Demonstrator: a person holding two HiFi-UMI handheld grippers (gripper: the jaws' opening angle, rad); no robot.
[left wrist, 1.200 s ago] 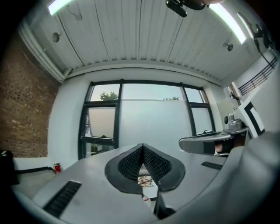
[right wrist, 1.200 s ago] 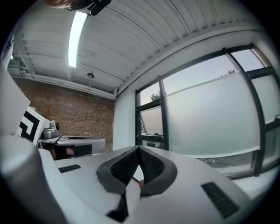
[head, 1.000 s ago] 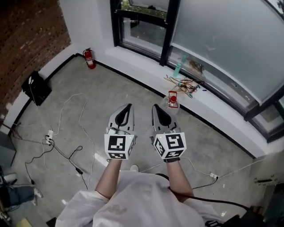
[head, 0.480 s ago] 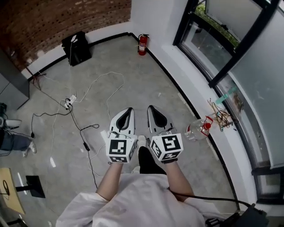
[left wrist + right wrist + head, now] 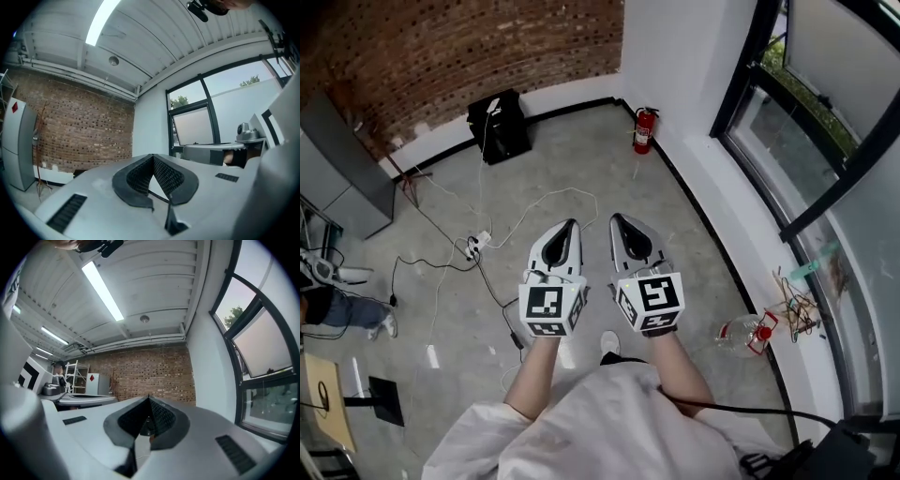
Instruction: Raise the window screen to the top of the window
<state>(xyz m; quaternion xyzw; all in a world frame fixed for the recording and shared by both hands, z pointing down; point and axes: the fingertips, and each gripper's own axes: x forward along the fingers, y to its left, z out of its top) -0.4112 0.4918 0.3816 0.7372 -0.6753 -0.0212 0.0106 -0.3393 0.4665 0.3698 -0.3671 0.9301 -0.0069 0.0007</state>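
The window (image 5: 787, 131) with black frames runs along the right of the head view, and its grey screen panel (image 5: 853, 56) fills the top right corner. My left gripper (image 5: 570, 225) and right gripper (image 5: 616, 220) are held side by side at mid-frame, level, pointing at the corner by the brick wall (image 5: 469, 47). Neither is near the window. Both are shut with nothing between the pads. In the left gripper view the left gripper (image 5: 153, 157) has its tips meeting, with the window (image 5: 197, 126) ahead to the right. The right gripper (image 5: 149, 399) looks at the brick wall (image 5: 150, 376), window frame (image 5: 262, 357) at its right.
A red fire extinguisher (image 5: 645, 129) stands in the corner, a black case (image 5: 501, 127) by the brick wall. Cables and a power strip (image 5: 478, 244) lie across the floor. A bottle with a red cap (image 5: 748, 335) and tangled clutter (image 5: 797, 305) sit below the window. A grey cabinet (image 5: 337, 169) stands left.
The whole view has swung left: the window went from the top of the frame to the right edge, the brick wall came into view. Both grippers stayed shut, side by side.
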